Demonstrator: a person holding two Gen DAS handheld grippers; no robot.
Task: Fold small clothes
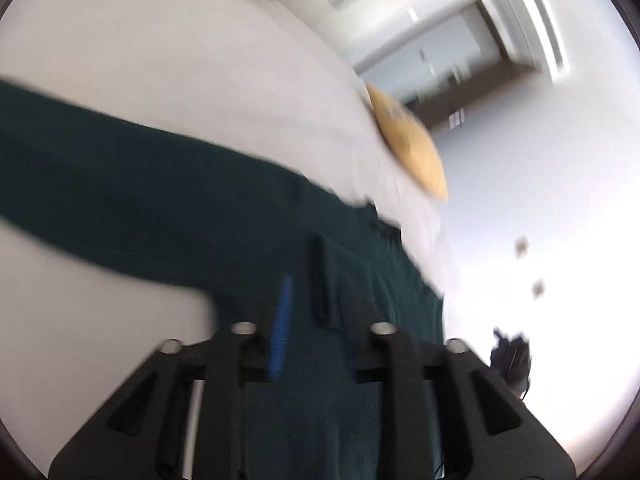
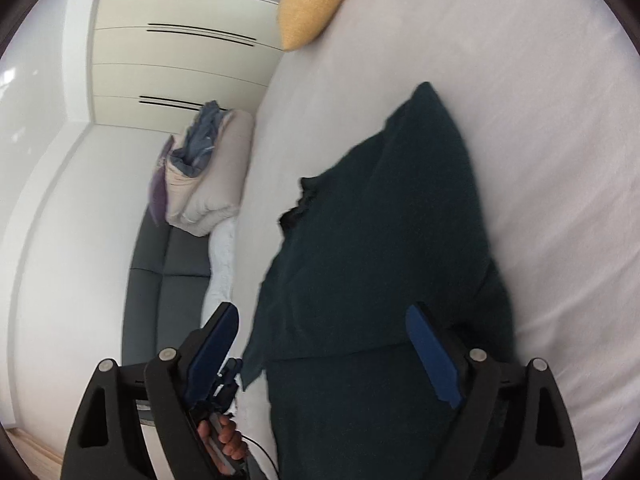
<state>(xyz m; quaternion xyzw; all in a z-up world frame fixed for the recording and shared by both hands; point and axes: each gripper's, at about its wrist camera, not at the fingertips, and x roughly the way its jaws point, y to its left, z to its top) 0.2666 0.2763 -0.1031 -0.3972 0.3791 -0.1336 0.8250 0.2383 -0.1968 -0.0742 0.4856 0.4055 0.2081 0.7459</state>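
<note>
Right gripper: closest to me, jaws spread wide, blue pads either side of the cloth's near edge and pressing on nothing.
Left gripper: partly parted over the same cloth; one blue pad shows clearly, the other is lost in blur. A ridge of fabric stands between the fingers, but whether they pinch it I cannot tell.
Hand: low in the right wrist view, wrapped around the other tool's handle beside the bed's edge.
Dark green garment: spread on the white bed sheet, one flap already doubled over, its edge crossing near the right gripper.
Doing this step well: I'd say take each corner square and low before lifting, keep both hems level, and lay the fold down flat so no ridge is trapped.
Yellow cushion: at the far end of the bed, well apart.
Pile of bedding: off on the grey sofa.
</note>
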